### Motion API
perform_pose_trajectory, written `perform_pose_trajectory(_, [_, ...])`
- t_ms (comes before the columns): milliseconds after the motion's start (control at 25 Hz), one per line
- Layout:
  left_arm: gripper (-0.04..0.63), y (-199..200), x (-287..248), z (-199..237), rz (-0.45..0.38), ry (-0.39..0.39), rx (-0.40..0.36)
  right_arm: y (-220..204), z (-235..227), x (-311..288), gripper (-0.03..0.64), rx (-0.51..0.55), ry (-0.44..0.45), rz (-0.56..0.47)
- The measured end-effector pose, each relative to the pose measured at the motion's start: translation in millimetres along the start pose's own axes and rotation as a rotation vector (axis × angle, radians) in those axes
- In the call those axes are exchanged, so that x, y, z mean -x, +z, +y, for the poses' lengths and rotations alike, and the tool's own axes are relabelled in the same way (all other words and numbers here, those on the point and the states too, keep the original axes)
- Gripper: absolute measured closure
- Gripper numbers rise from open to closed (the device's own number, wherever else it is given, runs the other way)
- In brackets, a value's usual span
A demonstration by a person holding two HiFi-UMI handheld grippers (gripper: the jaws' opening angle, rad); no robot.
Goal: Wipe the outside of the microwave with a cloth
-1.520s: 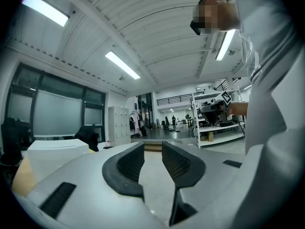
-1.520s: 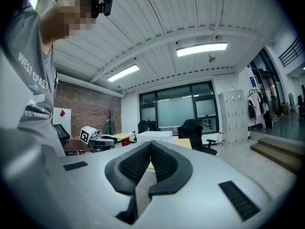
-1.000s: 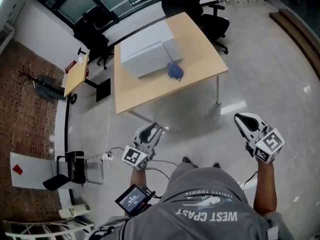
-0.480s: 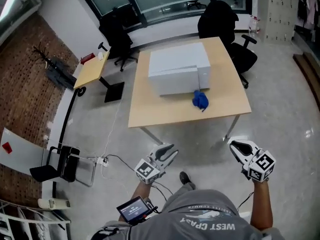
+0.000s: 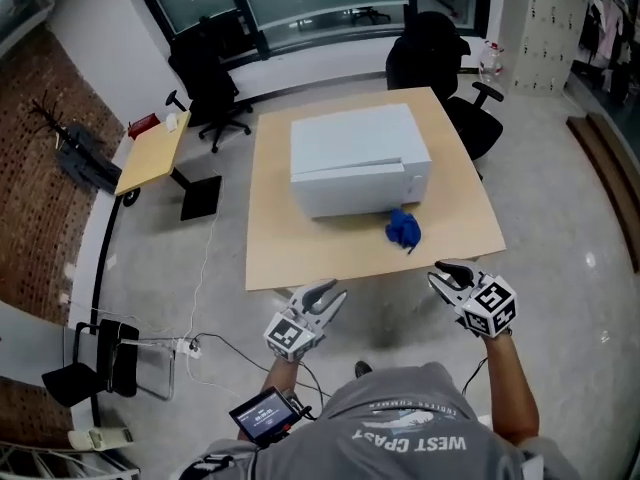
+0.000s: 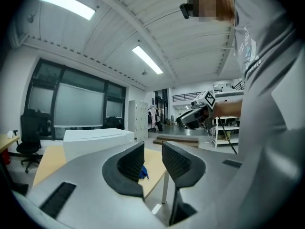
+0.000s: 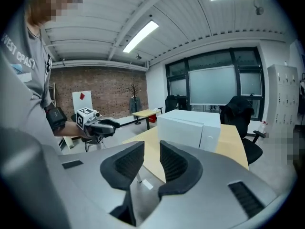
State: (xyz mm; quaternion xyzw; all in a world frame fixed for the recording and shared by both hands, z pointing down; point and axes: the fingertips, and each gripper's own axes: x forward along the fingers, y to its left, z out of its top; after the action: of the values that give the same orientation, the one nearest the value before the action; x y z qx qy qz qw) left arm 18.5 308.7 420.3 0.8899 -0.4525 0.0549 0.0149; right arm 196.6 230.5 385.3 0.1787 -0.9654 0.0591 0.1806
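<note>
Spotted the blue cloth (image 5: 403, 228) bunched on the table (image 5: 290, 263), right by the microwave (image 5: 355, 158), maybe touching; probably soft, light, floppy, so pinch the heap's top; left gripper (image 5: 325, 293) slightly parted, empty; right gripper (image 5: 448, 272) just been opening, nothing between.

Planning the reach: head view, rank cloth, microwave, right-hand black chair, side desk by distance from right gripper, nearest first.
1. Cloth, on the table, just ahead of the right gripper, whose jaws have just been opening, empty.
2. Microwave, mid-table.
3. Black chair, past the far right corner.
4. Side desk, far left.
</note>
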Motion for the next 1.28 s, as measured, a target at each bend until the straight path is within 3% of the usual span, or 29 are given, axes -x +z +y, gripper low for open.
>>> perform_pose_trajectory(360, [0.466,-34.7,-38.4,78.5,0.075,0.058,0.119,-81.3,-117.9,-143.5,0.504,0.031,-0.045,0.262])
perform_pose_trajectory(560, [0.466,-41.8,-71.7,118.7,0.091,0.132,0.114,-147.3,-187.0,-221.1,0.454,0.108,-0.068,0.398])
perform_pose_trajectory(760, [0.466,-60.8,-81.7,150.8,0.11,0.186,0.178,-196.9,-218.1,-270.8,0.41,0.129,-0.089,0.515])
perform_pose_trajectory(880, [0.466,-65.5,-85.2,168.9,0.107,0.178,0.207,-239.9,-221.6,-286.3,0.419,0.066,-0.063,0.619])
perform_pose_trajectory(920, [0.466,-67.4,-85.2,175.7,0.108,0.172,0.214,-249.3,-221.3,-290.8,0.504,-0.001,-0.057,0.618])
perform_pose_trajectory(1000, [0.466,-69.6,-80.6,188.0,0.116,0.161,0.22,-233.3,-223.1,-295.2,0.546,-0.169,-0.089,0.505])
perform_pose_trajectory(1080, [0.466,-70.4,-70.3,199.5,0.126,0.157,0.219,-172.4,-230.3,-291.5,0.551,-0.286,-0.172,0.259])
perform_pose_trajectory(1200, [0.466,-74.0,-46.2,217.9,0.145,0.17,0.215,-81.0,-235.0,-294.6,0.551,-0.314,-0.288,-0.078])
perform_pose_trajectory(1280, [0.466,-77.0,-27.7,229.5,0.16,0.187,0.21,-54.2,-219.4,-322.2,0.551,-0.329,-0.288,-0.147])
